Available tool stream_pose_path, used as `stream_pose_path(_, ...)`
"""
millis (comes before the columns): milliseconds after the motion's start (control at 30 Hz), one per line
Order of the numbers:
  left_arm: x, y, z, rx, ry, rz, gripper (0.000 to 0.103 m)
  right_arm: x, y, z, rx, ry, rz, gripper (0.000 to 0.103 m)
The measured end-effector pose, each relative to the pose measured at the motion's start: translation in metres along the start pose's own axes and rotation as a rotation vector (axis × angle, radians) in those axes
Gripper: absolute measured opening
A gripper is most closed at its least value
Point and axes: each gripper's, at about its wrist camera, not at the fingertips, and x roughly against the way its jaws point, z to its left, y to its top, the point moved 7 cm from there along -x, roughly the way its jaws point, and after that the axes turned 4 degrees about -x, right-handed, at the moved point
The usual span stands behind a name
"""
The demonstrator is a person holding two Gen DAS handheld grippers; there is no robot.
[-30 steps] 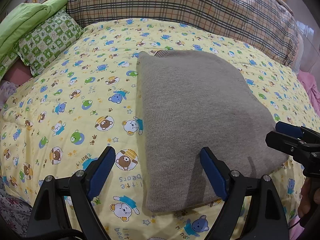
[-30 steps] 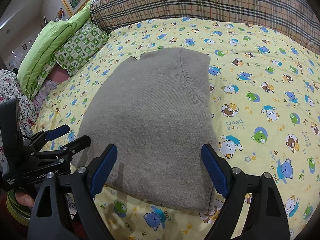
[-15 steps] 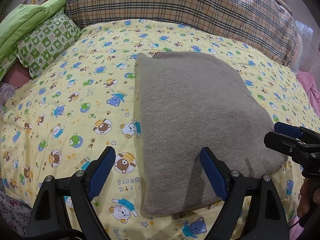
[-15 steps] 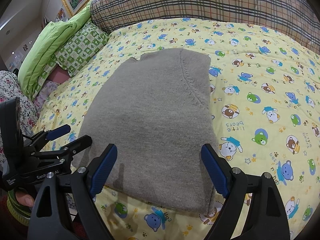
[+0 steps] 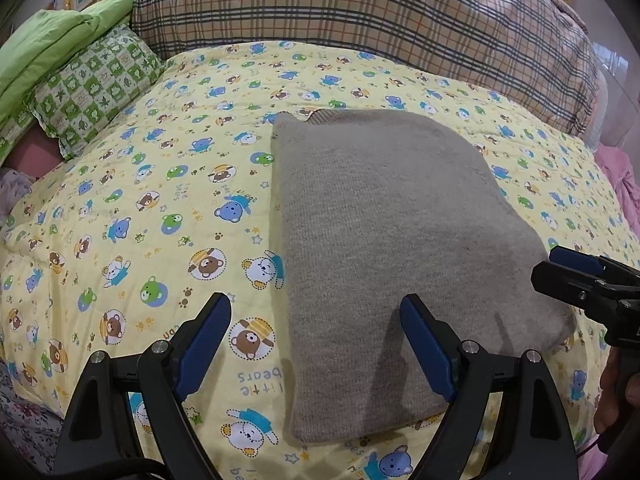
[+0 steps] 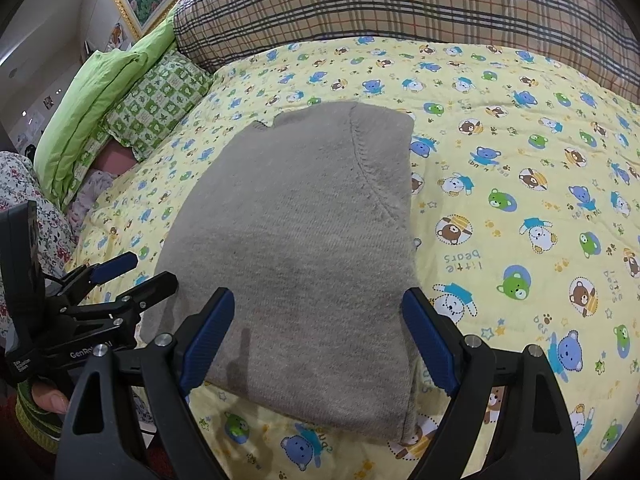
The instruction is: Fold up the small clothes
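A grey knitted sweater (image 5: pixel 384 248) lies folded flat on the yellow bear-print quilt (image 5: pixel 160 208); it also shows in the right wrist view (image 6: pixel 304 240). My left gripper (image 5: pixel 316 344) is open and empty, held above the sweater's near left corner. My right gripper (image 6: pixel 318 340) is open and empty above the sweater's near edge. The right gripper also shows at the right edge of the left wrist view (image 5: pixel 576 276). The left gripper shows at the left of the right wrist view (image 6: pixel 128 276).
A large plaid cushion (image 5: pixel 360 12) lies along the back of the bed. Green pillows (image 5: pixel 88 80) sit at the back left. Pink fabric (image 5: pixel 620 184) lies at the right edge. Floral bedding (image 6: pixel 24 200) lies at the left.
Both grippers have drawn back slightly from the sweater, staying open. The sweater has not moved.
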Motion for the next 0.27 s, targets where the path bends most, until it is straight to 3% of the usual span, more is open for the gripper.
stream_pose_path(267,0.0003,-0.0018,0.0045,0.013,0.0,0.003,0.087,-0.0034,0.0027,-0.0056,-0.016,0.01,-0.007,0.086)
